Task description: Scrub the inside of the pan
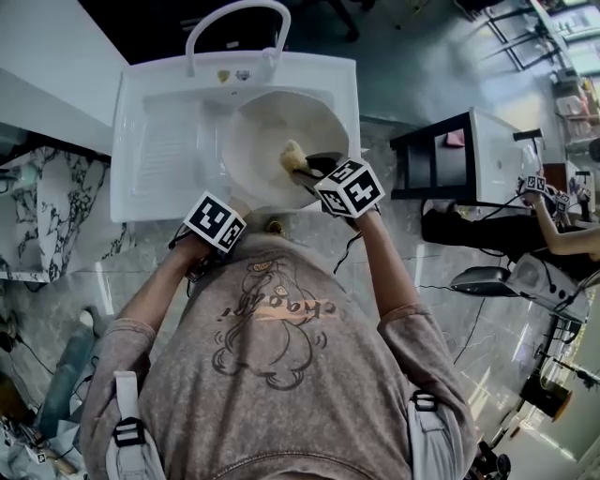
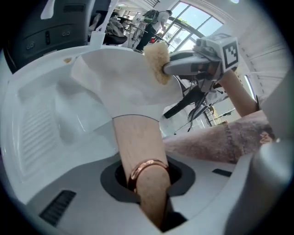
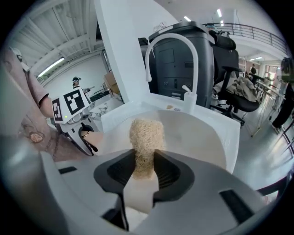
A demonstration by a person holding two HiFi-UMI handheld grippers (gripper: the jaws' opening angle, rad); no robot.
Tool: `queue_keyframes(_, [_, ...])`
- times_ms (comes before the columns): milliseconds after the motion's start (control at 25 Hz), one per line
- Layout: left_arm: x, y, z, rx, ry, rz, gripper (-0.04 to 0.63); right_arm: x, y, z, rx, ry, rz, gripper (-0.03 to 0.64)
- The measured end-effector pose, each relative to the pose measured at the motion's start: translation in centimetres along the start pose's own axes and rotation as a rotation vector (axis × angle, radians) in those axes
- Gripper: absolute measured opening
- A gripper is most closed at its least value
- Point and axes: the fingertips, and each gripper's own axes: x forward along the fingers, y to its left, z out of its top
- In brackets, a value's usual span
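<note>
Wooden pan handle (image 2: 138,137) was pinched in the left tongs (image 2: 148,186), jaws closed on it at the copper ring (image 2: 146,166). Pan (image 1: 277,141) was held over the basin of the white sink (image 1: 159,155), below the faucet (image 1: 234,14), pale inside turned up toward me. Right tongs (image 3: 144,170) were clamped on a straw-coloured scrubber (image 3: 146,135), its free end inside the bowl toward the right side. I couldn't confirm contact: touching or just shy. I judged the scrubbing step to be in hand. The next move called for pressing the scrubber onto the inner wall and working it round, with the left tongs bracing the handle against twist.
</note>
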Motion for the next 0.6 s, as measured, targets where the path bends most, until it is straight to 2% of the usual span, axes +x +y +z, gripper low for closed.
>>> queue_keyframes(200, [-1.5,2.0,-0.5,-0.072,-0.047,0.038,0.095,-2.7,-0.6,-0.2,0.056,-0.146,-0.077,0.140])
queue_keyframes(440, [-2.7,4.2,-1.5,-0.191,-0.105,0.061,0.097,-6.0,-1.5,-0.9,0.211,-0.365,-0.209,0.140])
queue_keyframes(520, [-3.2,5.0,-1.8,-0.235,-0.126,0.067,0.097,-6.7,-1.7,-1.6,0.265,-0.405,-0.239,0.141])
queue_keyframes(600, [-3.8,5.8,-1.9,-0.271,-0.150,0.083,0.097,-6.5,-1.7,-2.8,0.307,-0.402,-0.248,0.140])
